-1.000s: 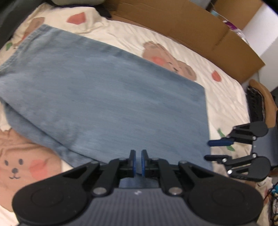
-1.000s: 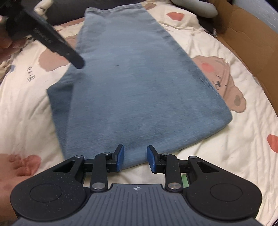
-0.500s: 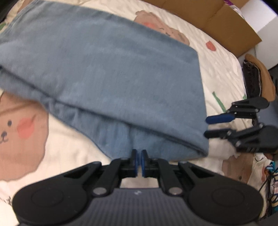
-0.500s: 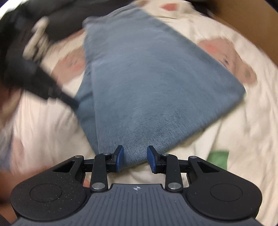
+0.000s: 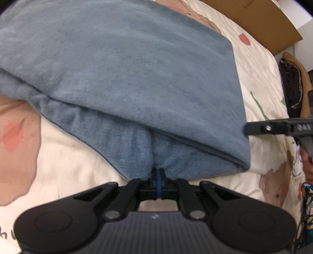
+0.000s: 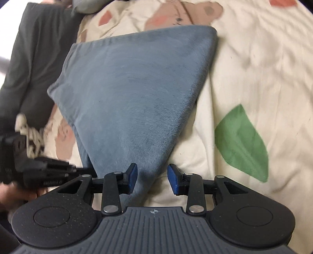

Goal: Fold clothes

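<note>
A folded blue denim garment (image 5: 137, 68) lies on a cream bedsheet with bear prints (image 5: 49, 166). My left gripper (image 5: 158, 173) is shut, pinching the lower layer of the denim at its near edge, which puckers at the fingertips. In the right wrist view the denim (image 6: 133, 97) narrows to a corner that lies between the blue pads of my right gripper (image 6: 151, 176), which is open around it. The right gripper shows at the right edge of the left wrist view (image 5: 273, 128), beside the garment's folded corner. The left gripper shows at lower left of the right wrist view (image 6: 49, 175).
A cardboard box (image 5: 254, 17) stands along the far side of the bed. A brown and black object (image 5: 295, 78) lies at the right edge. Dark grey fabric (image 6: 29, 58) lies at the left in the right wrist view. A green leaf print (image 6: 242, 142) marks the sheet.
My left gripper moved down to the garment's near edge and closed on the lower layer. My right gripper swung to the garment's corner, which now lies between its open pads.
</note>
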A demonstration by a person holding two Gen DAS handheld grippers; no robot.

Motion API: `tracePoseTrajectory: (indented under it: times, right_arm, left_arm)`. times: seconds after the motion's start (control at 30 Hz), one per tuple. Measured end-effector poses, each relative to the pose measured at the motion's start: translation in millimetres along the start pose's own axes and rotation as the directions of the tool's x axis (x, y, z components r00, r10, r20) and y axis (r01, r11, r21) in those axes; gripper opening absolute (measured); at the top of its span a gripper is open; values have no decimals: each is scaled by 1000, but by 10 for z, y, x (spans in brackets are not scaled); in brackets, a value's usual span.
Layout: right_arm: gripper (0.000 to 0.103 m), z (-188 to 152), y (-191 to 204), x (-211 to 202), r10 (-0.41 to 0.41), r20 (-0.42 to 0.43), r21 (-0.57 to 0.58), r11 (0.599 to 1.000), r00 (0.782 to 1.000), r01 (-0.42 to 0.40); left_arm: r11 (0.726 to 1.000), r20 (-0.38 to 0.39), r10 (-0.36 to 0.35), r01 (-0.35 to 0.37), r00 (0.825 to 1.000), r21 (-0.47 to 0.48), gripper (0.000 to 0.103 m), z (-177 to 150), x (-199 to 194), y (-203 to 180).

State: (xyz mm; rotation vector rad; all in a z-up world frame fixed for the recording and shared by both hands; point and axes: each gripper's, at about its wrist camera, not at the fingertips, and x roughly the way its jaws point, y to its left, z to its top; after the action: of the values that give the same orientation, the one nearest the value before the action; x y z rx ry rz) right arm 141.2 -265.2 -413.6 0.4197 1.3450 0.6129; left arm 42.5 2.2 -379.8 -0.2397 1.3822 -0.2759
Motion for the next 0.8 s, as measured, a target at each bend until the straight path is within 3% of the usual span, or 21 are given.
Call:
tracePoseTrajectory:
  times: [0.23, 0.4, 0.53, 0.8]
  right_arm:
    - [41, -6, -173, 32, 95, 29, 130, 987, 995, -98]
    - [39, -10, -252, -2, 153, 51, 184, 970, 987, -159]
    - [39, -7, -349, 30, 191, 79, 247, 947, 978, -205]
    - [39, 4, -547, 227, 259, 133, 369, 883, 957, -290]
  left_arm:
    - [997, 58, -41, 45, 997, -68, 4, -4, -281, 142]
    - [987, 105, -18, 34, 994, -155, 10, 44, -383, 346]
    - [976, 86, 24, -4, 996, -217, 17, 53, -363, 527]
    - [925, 82, -50, 77, 995, -372, 21, 11, -188, 783]
